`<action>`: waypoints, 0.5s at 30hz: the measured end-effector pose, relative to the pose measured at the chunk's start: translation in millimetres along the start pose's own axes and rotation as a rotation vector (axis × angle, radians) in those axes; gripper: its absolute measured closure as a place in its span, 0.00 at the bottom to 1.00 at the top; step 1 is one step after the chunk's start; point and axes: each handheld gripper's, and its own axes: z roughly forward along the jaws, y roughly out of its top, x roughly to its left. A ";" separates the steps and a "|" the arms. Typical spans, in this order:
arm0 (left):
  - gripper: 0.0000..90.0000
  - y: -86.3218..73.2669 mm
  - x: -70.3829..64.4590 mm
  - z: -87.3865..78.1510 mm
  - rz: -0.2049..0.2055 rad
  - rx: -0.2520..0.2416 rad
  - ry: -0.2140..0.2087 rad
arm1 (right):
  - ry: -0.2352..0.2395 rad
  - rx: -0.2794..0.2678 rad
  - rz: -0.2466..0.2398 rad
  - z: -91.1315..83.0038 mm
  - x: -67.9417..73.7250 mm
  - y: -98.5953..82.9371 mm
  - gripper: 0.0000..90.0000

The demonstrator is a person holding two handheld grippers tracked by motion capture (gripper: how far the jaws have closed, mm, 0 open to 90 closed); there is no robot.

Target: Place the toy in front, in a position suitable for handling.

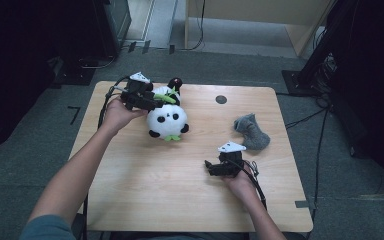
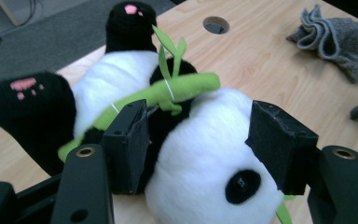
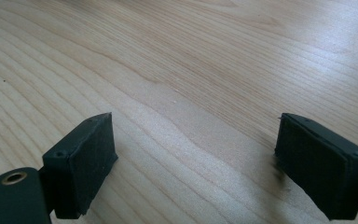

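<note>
The left tool, jaws wide apart around the toy panda lying at the counter's far left, should pinch its soft, light, squashy body at the middle, while the right tool hovers open, holding nothing.

Left forearm stretched far forward, left hand-held gripper at the far left, jaws spread wide. Right forearm drawn in near the body, right hand-held gripper held low, pointing left, jaws parted wide, nothing between them.
</note>
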 end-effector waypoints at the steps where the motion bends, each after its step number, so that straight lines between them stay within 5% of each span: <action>1: 0.42 2.2 1.0 1.5 0.006 0.003 0.006 | 0.000 0.000 0.000 0.0 0.0 0.0 0.13; 10: 0.43 21.2 13.7 19.1 0.005 0.024 0.010 | -0.006 -0.001 0.005 -0.4 0.7 -0.4 0.13; 15: 0.43 18.8 14.9 31.5 0.013 0.026 -0.009 | -0.008 0.000 0.008 -0.9 1.3 -0.8 0.13</action>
